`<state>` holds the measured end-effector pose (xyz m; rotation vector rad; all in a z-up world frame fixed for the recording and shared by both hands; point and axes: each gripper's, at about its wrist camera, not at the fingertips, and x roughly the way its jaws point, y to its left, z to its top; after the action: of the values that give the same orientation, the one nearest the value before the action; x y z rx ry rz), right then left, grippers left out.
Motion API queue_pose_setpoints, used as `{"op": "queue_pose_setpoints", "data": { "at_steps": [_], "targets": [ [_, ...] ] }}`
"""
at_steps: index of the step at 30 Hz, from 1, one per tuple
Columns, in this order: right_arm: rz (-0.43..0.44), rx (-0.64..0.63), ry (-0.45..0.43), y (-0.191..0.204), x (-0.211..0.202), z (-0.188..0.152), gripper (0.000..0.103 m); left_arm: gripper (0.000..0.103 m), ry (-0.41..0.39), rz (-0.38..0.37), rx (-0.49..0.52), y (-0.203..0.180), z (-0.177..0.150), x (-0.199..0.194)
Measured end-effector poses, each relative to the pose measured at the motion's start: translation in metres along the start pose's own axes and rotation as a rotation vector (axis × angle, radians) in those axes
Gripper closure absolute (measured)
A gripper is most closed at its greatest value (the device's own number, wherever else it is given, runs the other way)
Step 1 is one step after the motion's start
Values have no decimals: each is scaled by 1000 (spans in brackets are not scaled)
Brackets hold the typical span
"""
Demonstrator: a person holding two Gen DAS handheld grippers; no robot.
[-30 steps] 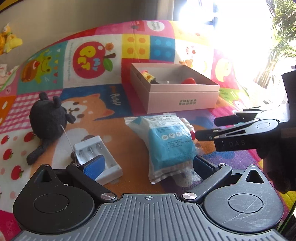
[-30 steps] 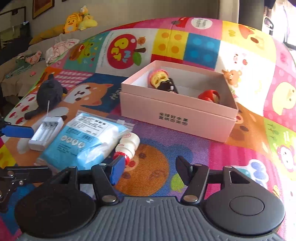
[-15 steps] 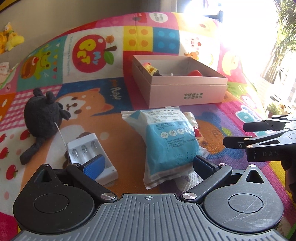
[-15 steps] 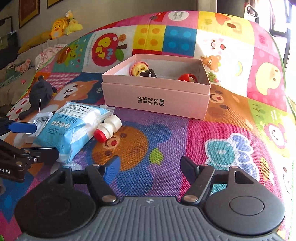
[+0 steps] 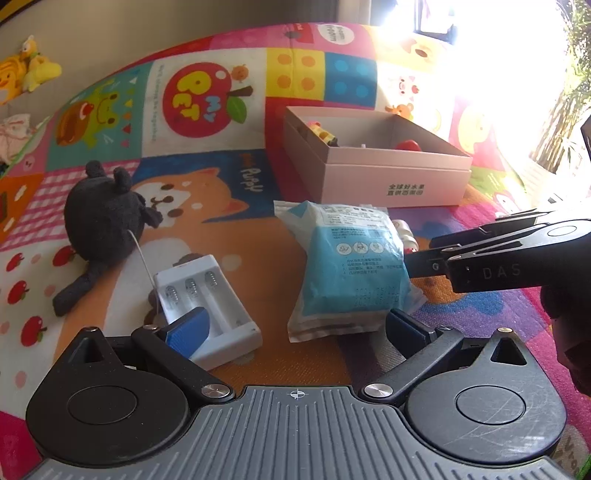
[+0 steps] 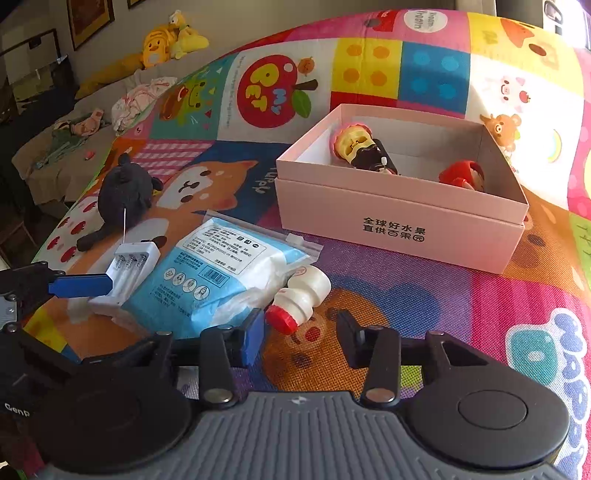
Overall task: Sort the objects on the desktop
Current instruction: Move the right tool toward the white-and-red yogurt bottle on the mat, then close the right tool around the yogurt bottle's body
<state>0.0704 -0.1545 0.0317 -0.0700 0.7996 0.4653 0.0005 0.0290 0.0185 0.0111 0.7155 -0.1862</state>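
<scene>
Setting: a domestic living room or play area. Indicators: the work surface is a padded children's play mat [image 6: 424, 302] printed with cartoon animals, fruit and letters. A sofa [image 6: 66, 133] along the far wall carries yellow plush toys [image 6: 170, 37] and loose clothing [image 6: 140, 96]. Framed pictures [image 6: 90, 18] hang on the wall above it. A bright window [image 5: 461, 33] with a potted plant [image 5: 569, 110] beside it admits daylight.

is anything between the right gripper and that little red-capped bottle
Nothing visible. The small bottle lies on the mat just ahead of the right gripper, whose jaws are closing with a gap left. The blue mask pack lies against the bottle's left side, not in front.
</scene>
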Motion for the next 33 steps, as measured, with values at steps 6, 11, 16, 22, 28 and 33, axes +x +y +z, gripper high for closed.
{"op": "queue_pose_setpoints", "data": {
  "at_steps": [6, 11, 16, 22, 28, 33],
  "targets": [
    [-3, 14, 1, -4, -2, -1, 86, 0, -1, -5, -8, 2, 0, -2],
    [-27, 26, -35, -16, -25, -2, 87, 0, -1, -8, -10, 0, 0, -2],
    [-63, 22, -73, -25, -44, -1, 87, 0, 0, -17, -10, -2, 0, -2],
    [-34, 6, -43, -12, -27, -2, 72, 0, -1, -19, -10, -4, 1, -3],
    [24, 95, 6, -10, 3, 11, 63, 0, -1, -19, -13, -2, 0, -5],
    [28, 94, 28, -9, 11, 10, 65, 0, -3, -21, -24, 2, 0, -6]
  ]
}}
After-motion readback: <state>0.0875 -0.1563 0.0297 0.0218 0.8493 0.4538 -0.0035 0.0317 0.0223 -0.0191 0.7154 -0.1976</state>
